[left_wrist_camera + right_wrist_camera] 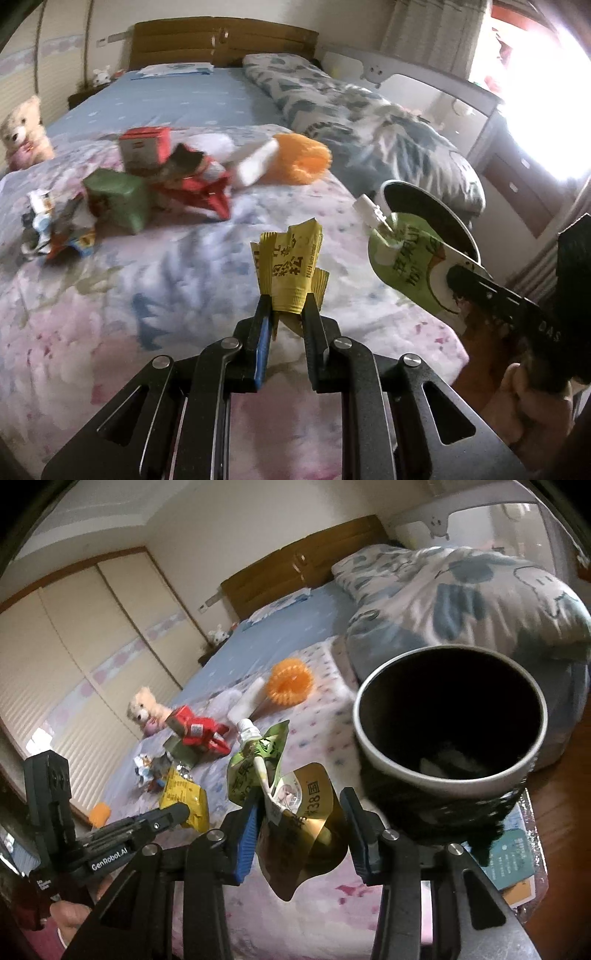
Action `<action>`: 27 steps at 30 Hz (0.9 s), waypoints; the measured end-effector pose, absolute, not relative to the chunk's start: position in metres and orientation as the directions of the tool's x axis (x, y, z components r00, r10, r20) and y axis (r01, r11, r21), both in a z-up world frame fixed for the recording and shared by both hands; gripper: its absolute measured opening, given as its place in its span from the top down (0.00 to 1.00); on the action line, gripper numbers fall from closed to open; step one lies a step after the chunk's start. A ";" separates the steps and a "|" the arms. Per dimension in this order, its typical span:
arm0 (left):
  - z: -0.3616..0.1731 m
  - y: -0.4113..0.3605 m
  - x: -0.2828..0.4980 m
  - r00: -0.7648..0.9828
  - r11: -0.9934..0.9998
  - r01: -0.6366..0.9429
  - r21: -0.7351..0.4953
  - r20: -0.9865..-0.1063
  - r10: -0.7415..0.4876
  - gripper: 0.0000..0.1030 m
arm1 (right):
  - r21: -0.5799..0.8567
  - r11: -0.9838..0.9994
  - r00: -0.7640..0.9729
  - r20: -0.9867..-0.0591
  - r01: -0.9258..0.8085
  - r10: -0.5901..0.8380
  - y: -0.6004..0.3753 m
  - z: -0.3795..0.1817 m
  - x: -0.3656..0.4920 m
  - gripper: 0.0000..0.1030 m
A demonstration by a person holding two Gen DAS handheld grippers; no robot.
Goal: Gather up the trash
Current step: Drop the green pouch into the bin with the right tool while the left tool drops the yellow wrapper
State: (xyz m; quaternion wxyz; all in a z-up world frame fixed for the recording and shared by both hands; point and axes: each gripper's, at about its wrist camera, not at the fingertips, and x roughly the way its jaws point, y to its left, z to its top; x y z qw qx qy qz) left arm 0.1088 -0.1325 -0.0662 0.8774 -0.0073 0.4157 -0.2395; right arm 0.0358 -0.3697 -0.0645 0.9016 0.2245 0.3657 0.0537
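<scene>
My left gripper (288, 306) is shut on a crumpled yellow wrapper (290, 266) and holds it above the flowered bedspread. It also shows at the left of the right wrist view, left gripper (177, 814) with the yellow wrapper (184, 797). My right gripper (301, 808) is shut on a green and gold drink pouch (295, 812) with a white spout, held in the air just left of a dark bin with a pale rim (443, 788). In the left wrist view the right gripper (458, 284) holds the pouch (402, 258) in front of the bin (424, 206).
More trash lies on the bed: a red carton (147, 147), a green carton (118, 199), a red wrapper (207, 184), crumpled wrappers (55, 229), a white tube (255, 162). An orange spiky ball (303, 158), a teddy bear (22, 129) and a folded quilt (369, 122) are near. A booklet (513, 853) lies under the bin.
</scene>
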 end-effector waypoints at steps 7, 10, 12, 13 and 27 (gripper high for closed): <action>-0.061 -0.164 0.108 0.520 0.858 0.472 -0.201 -0.723 -0.455 0.86 | 0.449 0.885 0.753 -0.624 0.125 0.210 -0.401 -0.060 0.028 0.59; -0.059 -0.177 0.109 0.509 0.847 0.492 -0.202 -0.723 -0.468 0.86 | 0.447 0.883 0.760 -0.622 0.146 0.189 -0.412 -0.058 0.026 0.59; -0.058 -0.187 0.110 0.498 0.838 0.505 -0.205 -0.724 -0.477 0.86 | 0.448 0.878 0.763 -0.624 0.167 0.173 -0.421 -0.058 0.025 0.59; -0.058 -0.192 0.111 0.492 0.833 0.513 -0.206 -0.725 -0.482 0.86 | 0.447 0.877 0.763 -0.625 0.177 0.165 -0.426 -0.058 0.024 0.59; -0.049 -0.255 0.126 0.451 0.786 0.586 -0.197 -0.727 -0.518 0.86 | 0.429 0.862 0.770 -0.634 0.270 0.074 -0.474 -0.059 0.029 0.59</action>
